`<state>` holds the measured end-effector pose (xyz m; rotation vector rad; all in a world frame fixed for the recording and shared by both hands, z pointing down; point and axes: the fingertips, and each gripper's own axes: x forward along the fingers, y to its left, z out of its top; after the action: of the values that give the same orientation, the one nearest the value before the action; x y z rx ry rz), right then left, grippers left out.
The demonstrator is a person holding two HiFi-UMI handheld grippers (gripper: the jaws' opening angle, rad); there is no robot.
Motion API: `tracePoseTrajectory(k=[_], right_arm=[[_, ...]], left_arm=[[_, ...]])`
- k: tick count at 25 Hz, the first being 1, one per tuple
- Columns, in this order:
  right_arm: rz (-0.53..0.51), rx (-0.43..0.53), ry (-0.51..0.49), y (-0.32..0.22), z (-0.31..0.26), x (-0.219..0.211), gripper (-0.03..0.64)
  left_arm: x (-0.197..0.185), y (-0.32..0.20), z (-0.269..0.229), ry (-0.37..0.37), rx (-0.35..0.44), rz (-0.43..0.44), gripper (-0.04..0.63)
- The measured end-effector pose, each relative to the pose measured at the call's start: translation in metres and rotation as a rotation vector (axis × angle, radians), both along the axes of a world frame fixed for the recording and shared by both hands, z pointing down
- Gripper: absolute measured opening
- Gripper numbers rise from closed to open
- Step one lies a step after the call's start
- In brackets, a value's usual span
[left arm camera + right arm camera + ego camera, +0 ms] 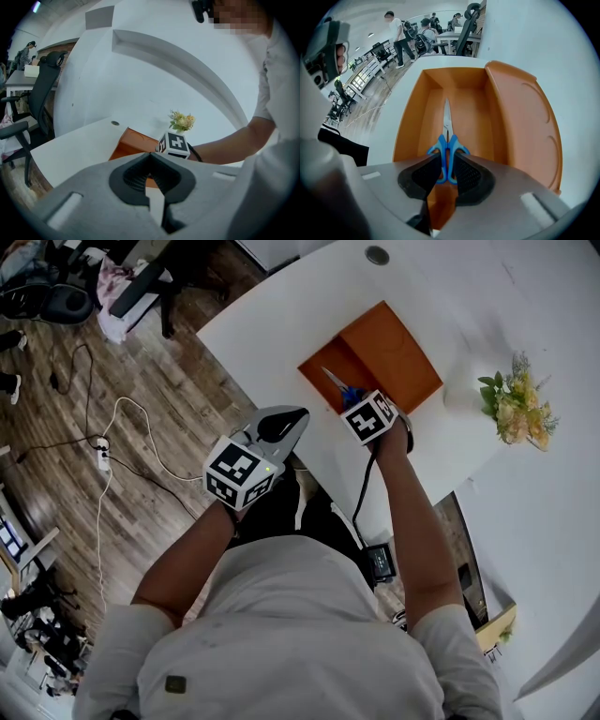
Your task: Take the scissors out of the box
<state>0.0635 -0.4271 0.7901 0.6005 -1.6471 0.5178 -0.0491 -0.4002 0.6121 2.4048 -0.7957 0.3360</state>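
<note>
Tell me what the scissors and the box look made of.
Scissors: the blades look like bare metal, grey with a dull shine; the handles look like smooth blue plastic.
Box: matt, evenly orange, with thin walls; card or plastic, the look leaves it open.

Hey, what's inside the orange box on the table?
Only the blue-handled scissors lie on the floor of the box, blades pointing away. The pads of the right gripper clamp the handles, covering their lower ends and the floor beneath. Nothing else shows.
</note>
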Motion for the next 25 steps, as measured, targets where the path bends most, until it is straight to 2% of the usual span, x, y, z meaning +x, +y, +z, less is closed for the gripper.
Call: tracePoseTrajectory(k=[16,25], right_arm=[[-0.014,0.116,-0.074,0.015,-0.054,0.0,0.098],[-0.003,0.249,-0.159,0.032,-0.105,0.009,0.098]], left_arm=[[0.009,0.036,-0.018,-0.012,0.038,-0.047,0.005],[0.024,0.065,-0.039,-0.014,0.078,-0.076,0.005]])
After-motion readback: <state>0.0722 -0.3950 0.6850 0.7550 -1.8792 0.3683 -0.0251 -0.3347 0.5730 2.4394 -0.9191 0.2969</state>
